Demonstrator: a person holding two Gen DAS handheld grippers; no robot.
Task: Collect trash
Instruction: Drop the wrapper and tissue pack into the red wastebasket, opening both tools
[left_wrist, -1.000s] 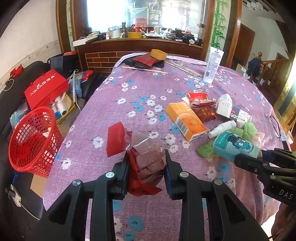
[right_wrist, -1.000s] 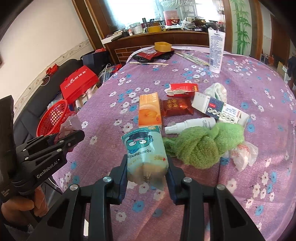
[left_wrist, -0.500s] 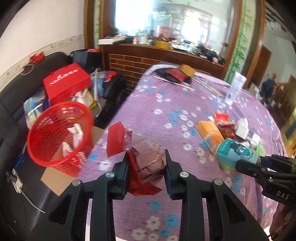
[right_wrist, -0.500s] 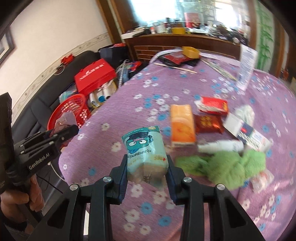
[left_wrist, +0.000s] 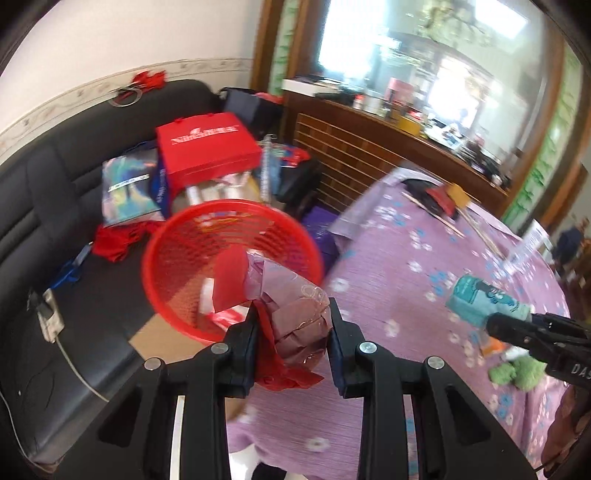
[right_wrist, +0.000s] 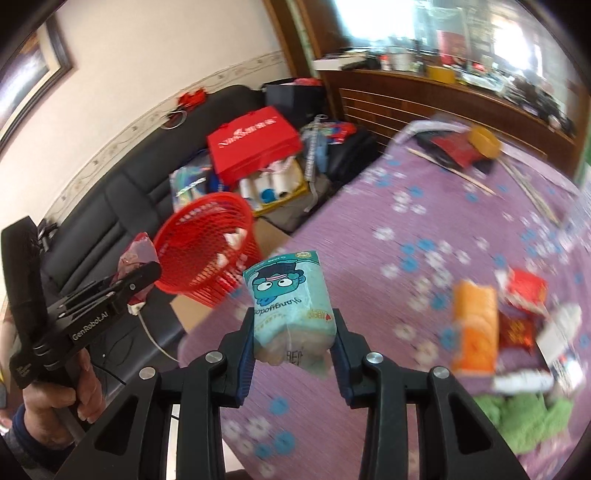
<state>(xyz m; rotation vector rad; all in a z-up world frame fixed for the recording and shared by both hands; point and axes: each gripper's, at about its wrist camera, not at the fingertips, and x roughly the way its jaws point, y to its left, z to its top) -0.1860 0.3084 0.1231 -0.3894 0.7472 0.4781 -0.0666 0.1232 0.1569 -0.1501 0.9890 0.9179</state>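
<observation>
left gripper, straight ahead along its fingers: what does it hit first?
Likely the red basket: the left gripper, shut on the crumpled wrapper, points down toward its open mouth. Depth is unclear under fisheye blur.

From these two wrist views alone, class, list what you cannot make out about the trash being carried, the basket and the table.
- Left wrist view: what lies in the red basket is partly hidden by the crumpled red wrapper held in the left gripper.
- Right wrist view: small print on the teal packet in the right gripper is unreadable.
- Right wrist view: motion blur smears the orange box and items beside it.
- Both views: the purple tablecloth is cut off by the frame edge.
</observation>
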